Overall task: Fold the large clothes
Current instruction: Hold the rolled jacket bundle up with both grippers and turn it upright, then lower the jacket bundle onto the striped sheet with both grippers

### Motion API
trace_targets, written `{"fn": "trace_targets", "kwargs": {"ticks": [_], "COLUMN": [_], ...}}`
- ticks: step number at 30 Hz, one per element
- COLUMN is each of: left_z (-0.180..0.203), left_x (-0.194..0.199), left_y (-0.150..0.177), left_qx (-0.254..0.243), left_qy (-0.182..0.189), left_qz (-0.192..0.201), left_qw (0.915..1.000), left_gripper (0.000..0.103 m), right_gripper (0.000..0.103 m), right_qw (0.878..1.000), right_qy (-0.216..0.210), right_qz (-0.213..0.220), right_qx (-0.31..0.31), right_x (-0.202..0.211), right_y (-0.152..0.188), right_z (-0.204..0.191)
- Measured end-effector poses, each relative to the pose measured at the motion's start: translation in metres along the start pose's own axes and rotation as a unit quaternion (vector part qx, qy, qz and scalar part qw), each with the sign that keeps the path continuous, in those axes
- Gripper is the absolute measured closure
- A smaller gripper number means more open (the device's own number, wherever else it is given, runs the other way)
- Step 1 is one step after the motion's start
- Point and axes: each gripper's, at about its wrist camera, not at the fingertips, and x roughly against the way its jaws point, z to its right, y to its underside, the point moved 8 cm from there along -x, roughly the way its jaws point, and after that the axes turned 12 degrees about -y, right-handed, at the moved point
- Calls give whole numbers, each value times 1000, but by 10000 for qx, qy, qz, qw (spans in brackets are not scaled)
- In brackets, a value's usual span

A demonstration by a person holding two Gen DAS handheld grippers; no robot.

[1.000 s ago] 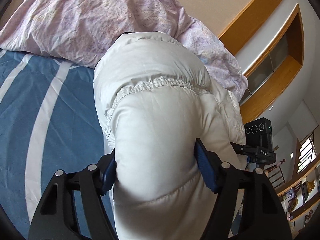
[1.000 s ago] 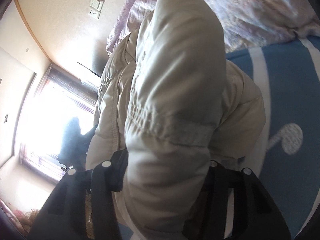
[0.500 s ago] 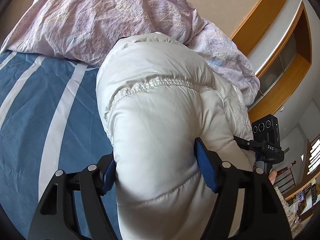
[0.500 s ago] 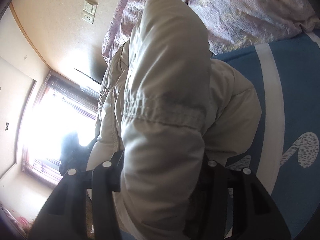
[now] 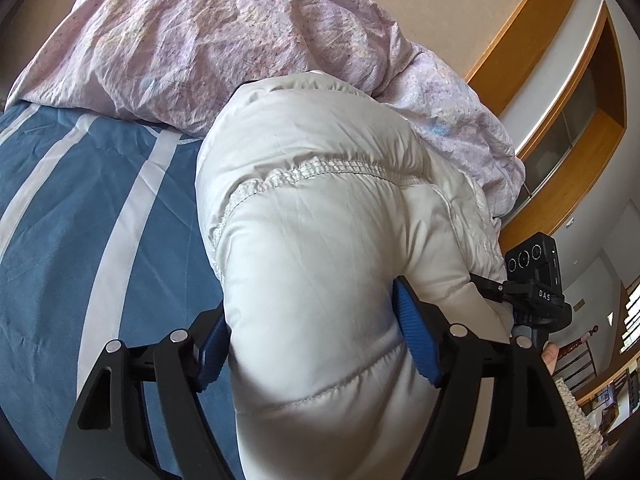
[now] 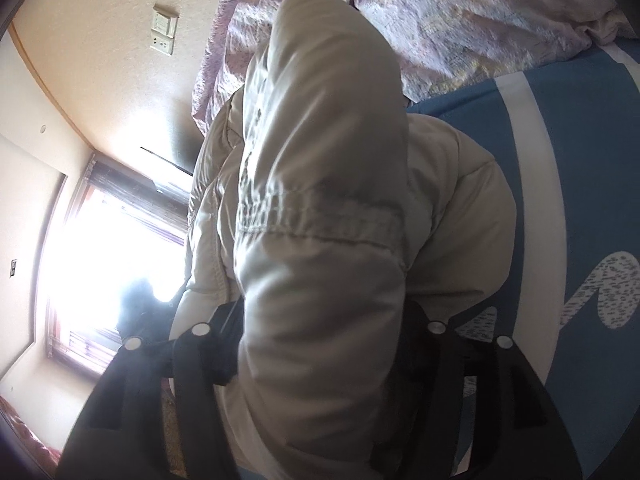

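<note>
Centrally in both views, a puffy white jacket (image 5: 320, 264) filled the frame, lying on the blue striped bedsheet (image 5: 80, 220) below a crumpled pink duvet (image 5: 208, 40) at the top. The left gripper (image 5: 312, 340) was opening, its blue pads (image 5: 416, 336) touching a padded fold between them. The right gripper (image 6: 320, 344), dark at lower centre, was opening too, a thick fold pressed between its fingers.

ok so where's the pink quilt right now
The pink quilt is bunched at the far end of the bed against the wall, across the top of both wrist views, just behind the white jacket and beyond the blue sheet.
</note>
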Motion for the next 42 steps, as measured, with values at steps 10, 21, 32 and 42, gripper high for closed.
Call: {"fn": "trace_targets", "kwargs": {"ticks": [10, 21, 32, 42], "left_z": [2, 23, 64, 66], "left_x": [14, 60, 73, 56], "left_y": [-10, -22, -11, 2], "left_qx": [-214, -483, -965, -1163], "left_qy": [-436, -675, -749, -1074], "left_qz": [246, 720, 835, 698], "left_qw": [9985, 9939, 9890, 9849], "left_gripper": [14, 8, 7, 7], "right_gripper": [21, 21, 28, 41], "right_qw": [9927, 9454, 9075, 8874], "right_qy": [1027, 2536, 3207, 3654], "right_qz": [635, 1628, 1125, 973], "right_qx": [39, 1238, 2467, 2638], "right_x": [36, 86, 33, 15], "right_y": [-11, -27, 2, 17], "right_z": [2, -68, -115, -99]}}
